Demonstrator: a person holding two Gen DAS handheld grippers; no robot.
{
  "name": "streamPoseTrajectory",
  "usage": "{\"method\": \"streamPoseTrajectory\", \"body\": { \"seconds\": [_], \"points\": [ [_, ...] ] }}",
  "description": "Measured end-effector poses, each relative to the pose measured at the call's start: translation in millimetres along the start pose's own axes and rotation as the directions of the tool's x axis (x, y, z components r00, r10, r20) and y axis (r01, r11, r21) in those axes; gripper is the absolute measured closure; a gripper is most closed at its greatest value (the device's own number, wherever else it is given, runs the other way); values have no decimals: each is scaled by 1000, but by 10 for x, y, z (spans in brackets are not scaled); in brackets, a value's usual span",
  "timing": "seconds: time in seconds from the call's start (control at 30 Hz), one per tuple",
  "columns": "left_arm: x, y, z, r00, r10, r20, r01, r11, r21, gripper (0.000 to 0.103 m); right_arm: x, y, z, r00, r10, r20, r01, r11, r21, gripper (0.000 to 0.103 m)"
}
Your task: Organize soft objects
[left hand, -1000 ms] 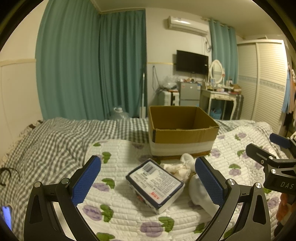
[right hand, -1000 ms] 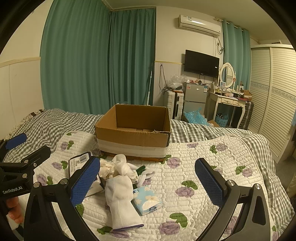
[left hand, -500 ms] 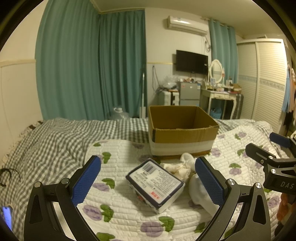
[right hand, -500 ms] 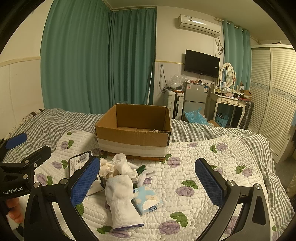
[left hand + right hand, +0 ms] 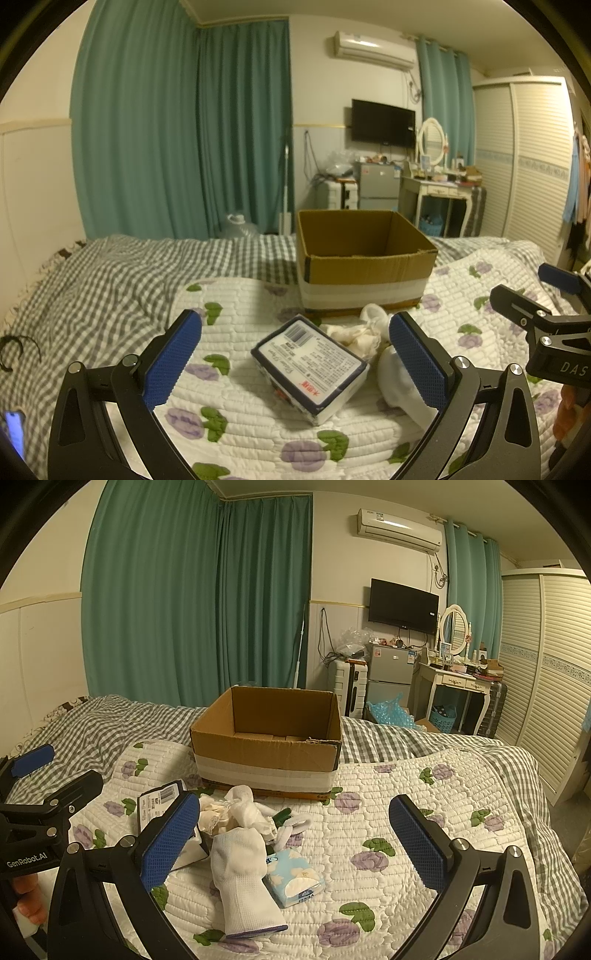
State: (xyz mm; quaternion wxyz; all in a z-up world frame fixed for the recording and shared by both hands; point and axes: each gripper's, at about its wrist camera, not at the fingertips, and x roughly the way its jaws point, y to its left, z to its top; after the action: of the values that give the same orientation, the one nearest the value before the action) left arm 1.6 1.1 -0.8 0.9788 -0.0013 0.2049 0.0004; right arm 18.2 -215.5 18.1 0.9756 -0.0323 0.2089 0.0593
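An open brown cardboard box (image 5: 364, 258) (image 5: 267, 738) stands on the quilted floral bedspread. In front of it lies a heap of soft items: a dark-edged tissue pack (image 5: 310, 363) (image 5: 157, 803), crumpled white cloths (image 5: 364, 332) (image 5: 240, 810), a white glove (image 5: 242, 875) (image 5: 399, 380) and a small light-blue tissue pack (image 5: 293, 877). My left gripper (image 5: 295, 363) is open, hovering over the dark-edged pack. My right gripper (image 5: 295, 843) is open above the glove and blue pack. Each gripper shows at the edge of the other's view.
The floral quilt (image 5: 424, 812) lies over a grey checked blanket (image 5: 92, 280). Green curtains (image 5: 184, 129), a dressing table (image 5: 454, 679), a small fridge (image 5: 391, 668) and a louvred wardrobe (image 5: 546, 683) line the room beyond. A phone (image 5: 14, 432) and a dark hair band (image 5: 20, 350) lie at left.
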Motion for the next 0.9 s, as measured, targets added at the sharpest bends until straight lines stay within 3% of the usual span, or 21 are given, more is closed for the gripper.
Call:
{"method": "streamPoseTrajectory", "body": {
  "seconds": [0.7,0.9],
  "points": [
    [-75,30,-11,1000,3,18,-4,1000,12,0,-27,43,4,1000,27,-13,-27,999,-19,0],
    [51,108,-182,998,-1,-69,1,1000,4,0,80,189,-163,990,92,-107,-98,994,-53,0]
  ]
}}
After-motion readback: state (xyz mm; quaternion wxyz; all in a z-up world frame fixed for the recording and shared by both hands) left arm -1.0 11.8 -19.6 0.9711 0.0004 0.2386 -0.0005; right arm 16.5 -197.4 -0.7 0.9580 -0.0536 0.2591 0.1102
